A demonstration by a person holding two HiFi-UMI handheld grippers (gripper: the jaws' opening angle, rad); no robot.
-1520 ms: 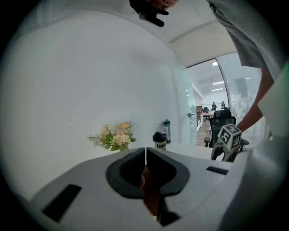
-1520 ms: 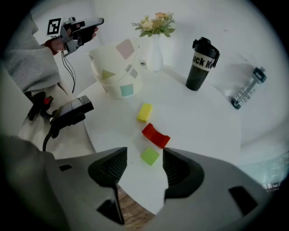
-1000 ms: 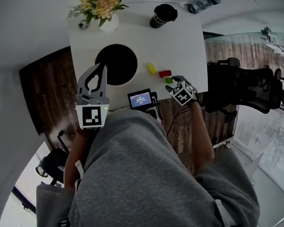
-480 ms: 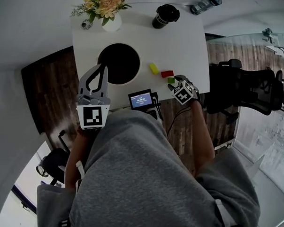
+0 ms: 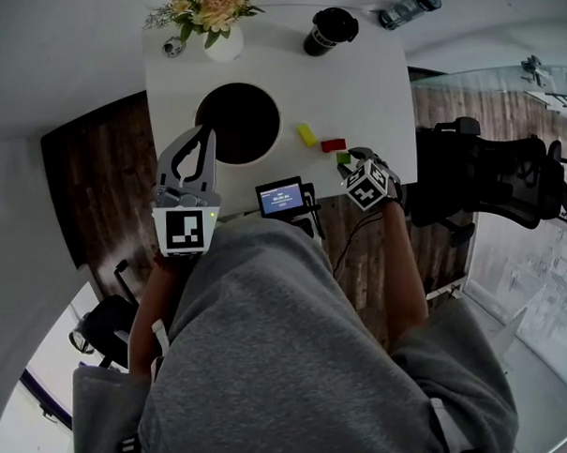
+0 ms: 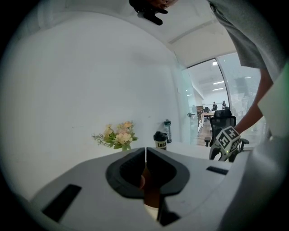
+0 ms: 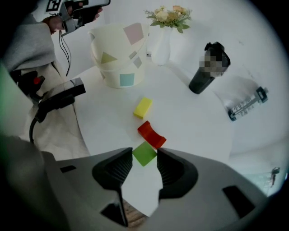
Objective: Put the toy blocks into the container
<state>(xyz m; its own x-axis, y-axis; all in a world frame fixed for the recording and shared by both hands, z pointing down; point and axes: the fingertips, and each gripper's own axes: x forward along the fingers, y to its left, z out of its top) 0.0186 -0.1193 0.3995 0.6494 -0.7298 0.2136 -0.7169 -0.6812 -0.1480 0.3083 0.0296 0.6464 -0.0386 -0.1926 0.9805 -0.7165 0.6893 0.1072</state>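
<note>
Three toy blocks lie on the white table: a yellow one, a red curved one and a green one. My right gripper is low over the table's near edge. Its jaws are closing, with the green block standing corner-on between the tips, at or just short of touching. The cream container with pastel shapes stands to the left of the blocks. My left gripper hovers at the container's near rim, shut and empty.
A vase of flowers, a dark lidded cup and a bottle line the table's far side. A small screen device hangs at the near edge. An office chair stands to the right.
My right gripper has crept slightly forward onto the green block. The left gripper has stayed by the container's rim.
</note>
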